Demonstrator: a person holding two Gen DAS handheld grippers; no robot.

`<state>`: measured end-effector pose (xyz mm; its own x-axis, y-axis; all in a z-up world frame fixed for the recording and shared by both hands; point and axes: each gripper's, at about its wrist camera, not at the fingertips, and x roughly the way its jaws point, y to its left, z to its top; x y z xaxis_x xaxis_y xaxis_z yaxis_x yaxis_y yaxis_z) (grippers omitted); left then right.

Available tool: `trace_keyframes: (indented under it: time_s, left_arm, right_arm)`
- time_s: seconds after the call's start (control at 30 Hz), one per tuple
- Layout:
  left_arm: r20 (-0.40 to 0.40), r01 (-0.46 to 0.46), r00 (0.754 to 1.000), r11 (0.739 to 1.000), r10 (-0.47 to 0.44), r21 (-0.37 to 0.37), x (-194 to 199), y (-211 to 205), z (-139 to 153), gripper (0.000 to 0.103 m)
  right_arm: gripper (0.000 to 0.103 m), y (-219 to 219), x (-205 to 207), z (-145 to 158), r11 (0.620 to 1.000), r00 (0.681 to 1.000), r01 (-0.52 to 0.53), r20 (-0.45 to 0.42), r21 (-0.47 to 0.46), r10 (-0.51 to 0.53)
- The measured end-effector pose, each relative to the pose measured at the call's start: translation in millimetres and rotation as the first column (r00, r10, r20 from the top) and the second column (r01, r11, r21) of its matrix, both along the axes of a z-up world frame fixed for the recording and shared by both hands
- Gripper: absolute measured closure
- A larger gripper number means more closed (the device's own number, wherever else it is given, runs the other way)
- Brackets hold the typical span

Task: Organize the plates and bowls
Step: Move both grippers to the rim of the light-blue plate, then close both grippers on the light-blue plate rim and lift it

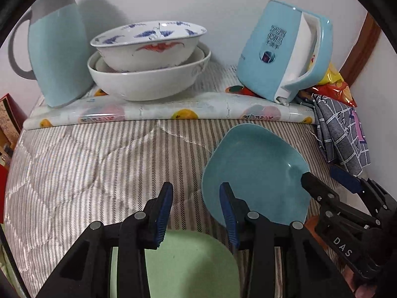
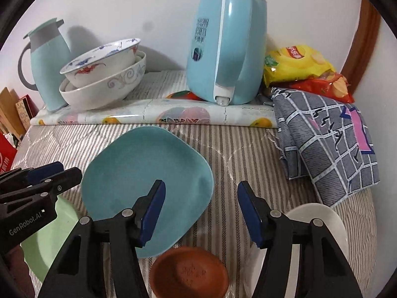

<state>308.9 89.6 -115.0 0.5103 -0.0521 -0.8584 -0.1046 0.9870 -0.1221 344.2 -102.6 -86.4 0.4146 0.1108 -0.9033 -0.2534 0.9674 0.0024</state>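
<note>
Plates lie under 2 empty, spread grippers: green plate (image 1: 193,260) below left gripper (image 1: 196,213), teal plate (image 2: 146,188) nearer right gripper (image 2: 201,211).

Home kitchen corner: kettle (image 2: 223,47), stacked bowls (image 2: 104,74), snack bags (image 2: 305,69).
</note>
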Motion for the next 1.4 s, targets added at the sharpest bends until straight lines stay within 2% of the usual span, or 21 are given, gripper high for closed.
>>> trace_keyframes:
  time_s: [0.07,0.17,0.23,0.33,0.57,0.7,0.8,1.1,1.4]
  left_arm:
    - [-0.014,0.001,1.0,1.0,-0.001,-0.003,4,-1,-6,0.071]
    - [-0.034,-0.007,0.999,1.0,0.007,-0.016,10,0,-14,0.074]
    - [-0.045,-0.002,0.999,1.0,0.001,-0.019,15,0,-18,0.081]
    - [-0.053,-0.005,0.999,1.0,0.004,-0.026,21,-1,-23,0.084]
    - [-0.069,0.012,0.998,0.999,-0.015,-0.036,31,-6,-35,0.093]
    - [-0.05,0.021,0.998,0.999,-0.022,-0.033,33,-12,-35,0.095]
    - [-0.033,0.017,0.999,0.999,-0.019,-0.045,30,-9,-30,0.096]
    - [0.039,0.013,0.999,0.998,-0.011,-0.061,4,3,11,0.096]
    - [0.102,0.027,0.995,0.997,-0.02,-0.068,-40,4,53,0.097]
  right_arm:
    - [0.044,1,2,-5,1.0,1.0,0.003,-0.004,-0.012,-0.003]
    - [0.051,1,7,-13,0.999,1.0,0.006,-0.018,-0.035,-0.007]
    - [0.052,2,10,-17,0.999,1.0,0.002,-0.023,-0.041,-0.003]
    - [0.054,4,16,-23,0.998,1.0,-0.005,-0.027,-0.059,0.003]
    - [0.072,7,23,-37,0.998,0.996,-0.006,-0.09,-0.061,0.001]
    - [0.089,8,24,-43,0.998,0.994,0.0,-0.105,-0.065,-0.006]
    - [0.091,4,24,-41,0.998,0.996,0.017,-0.087,-0.058,-0.022]
    - [0.094,5,10,3,0.999,0.999,0.034,-0.004,-0.014,-0.034]
    - [0.095,-3,-27,52,0.998,0.997,0.064,0.051,0.03,-0.065]
